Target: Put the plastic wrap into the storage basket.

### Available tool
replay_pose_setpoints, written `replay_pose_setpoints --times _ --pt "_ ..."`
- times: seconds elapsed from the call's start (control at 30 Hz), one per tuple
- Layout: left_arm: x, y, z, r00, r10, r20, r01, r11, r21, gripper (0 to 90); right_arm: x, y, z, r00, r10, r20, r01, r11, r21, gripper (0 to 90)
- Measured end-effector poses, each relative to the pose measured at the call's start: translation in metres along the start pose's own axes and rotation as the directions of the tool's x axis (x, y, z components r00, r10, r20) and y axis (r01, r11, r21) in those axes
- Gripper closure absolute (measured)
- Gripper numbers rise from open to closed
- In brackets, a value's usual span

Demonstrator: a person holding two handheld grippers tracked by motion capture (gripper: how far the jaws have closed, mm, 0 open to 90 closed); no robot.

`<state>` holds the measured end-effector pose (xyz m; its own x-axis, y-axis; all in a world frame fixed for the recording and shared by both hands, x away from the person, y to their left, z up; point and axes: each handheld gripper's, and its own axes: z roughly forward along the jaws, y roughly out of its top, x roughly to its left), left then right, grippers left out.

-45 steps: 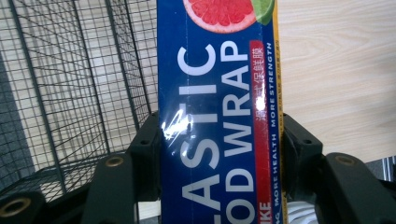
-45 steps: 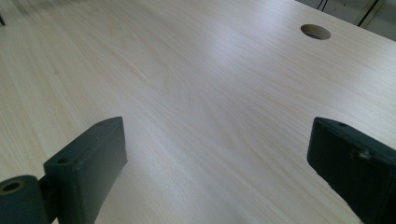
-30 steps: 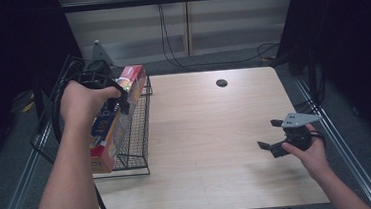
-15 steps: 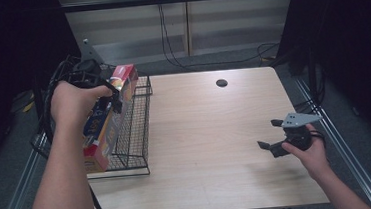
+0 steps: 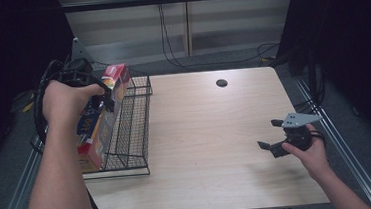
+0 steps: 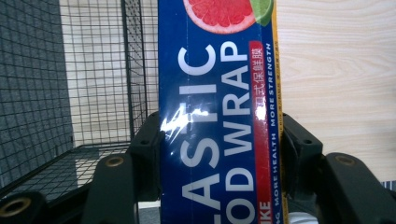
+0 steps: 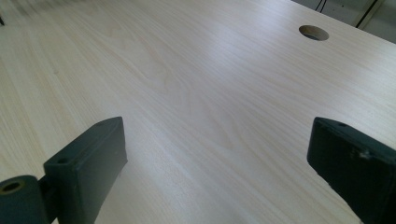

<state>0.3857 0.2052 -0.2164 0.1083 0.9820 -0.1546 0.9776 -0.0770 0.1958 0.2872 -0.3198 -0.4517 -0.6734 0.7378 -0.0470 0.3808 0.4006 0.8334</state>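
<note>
1. Pale wood table [image 5: 206,133] spans the middle of the high view, with a round cable hole [image 5: 221,83] near its far edge.
2. Black wire basket [image 5: 135,123] stands at the table's left edge.
3. Blue plastic wrap box [image 6: 217,116], at left of the high view, hangs tilted over the basket, clamped by the left gripper [image 6: 219,140] fingers.
4. Right gripper [image 5: 269,137], lower right, has fingers wide apart, holding nothing.
</note>
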Motion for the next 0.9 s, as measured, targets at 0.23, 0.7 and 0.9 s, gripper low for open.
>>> replay_pose_setpoints --times 0.23,0.7,0.9 --pt "0.006 -0.001 -0.002 0.9997 -0.023 -0.004 0.023 0.9997 0.000 44.3 0.001 0.000 0.000 1.0000 0.004 -0.004 -0.004 1.000 0.002 4.4" --pt "0.020 -0.002 -0.010 0.9983 -0.056 -0.017 0.055 0.9984 -0.009 44.3 0.001 0.000 0.001 1.0000 -0.001 0.000 0.001 1.000 0.002 4.4" --pt "0.026 -0.002 -0.013 0.9971 -0.074 -0.016 0.074 0.9972 -0.014 44.3 0.001 0.000 0.001 1.0000 0.001 -0.004 -0.001 1.000 0.001 4.3"
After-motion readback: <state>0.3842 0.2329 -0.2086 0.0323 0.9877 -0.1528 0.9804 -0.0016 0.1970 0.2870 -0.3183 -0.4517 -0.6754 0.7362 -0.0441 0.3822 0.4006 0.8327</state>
